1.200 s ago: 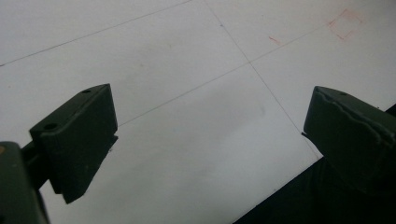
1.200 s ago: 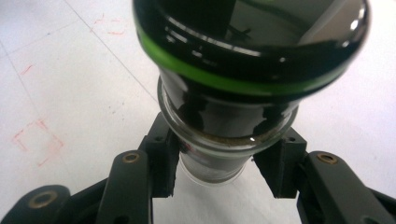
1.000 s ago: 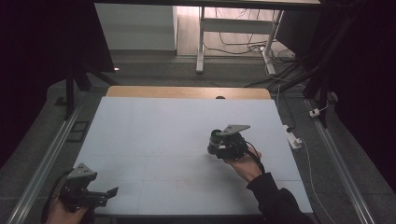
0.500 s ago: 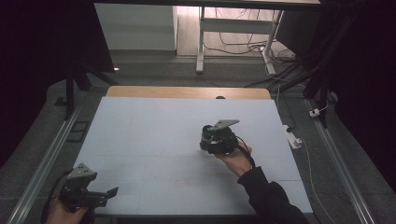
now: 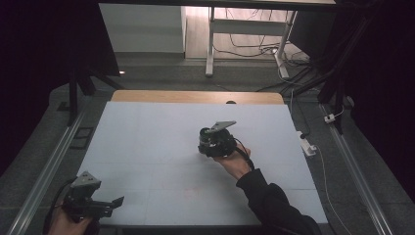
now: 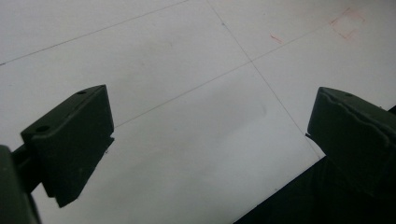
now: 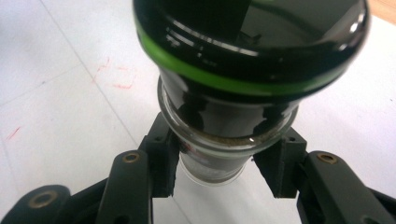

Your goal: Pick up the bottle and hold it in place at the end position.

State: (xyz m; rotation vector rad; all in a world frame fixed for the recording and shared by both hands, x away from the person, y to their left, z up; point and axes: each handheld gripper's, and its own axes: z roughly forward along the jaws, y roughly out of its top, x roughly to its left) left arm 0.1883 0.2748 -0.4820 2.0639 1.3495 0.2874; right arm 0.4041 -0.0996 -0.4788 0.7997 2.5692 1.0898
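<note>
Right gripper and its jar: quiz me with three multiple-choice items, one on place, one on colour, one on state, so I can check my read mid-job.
1. Where is the right gripper on the table?
A. near the middle, somewhat to the right
B. at the near left corner
C. off the table, on the floor

2. What colour is the band round the jar lid?
A. red
B. green
C. yellow

3. How do the left gripper jaws stand?
A. shut on the jar
B. shut on nothing
C. wide apart, with bare table between them

Answers: 1 A, the high view shows it held over the white board right of centre. 2 B, the right gripper view shows a green ring round the dark lid. 3 C, the left gripper view shows the two black jaws far apart over the white surface.
</note>
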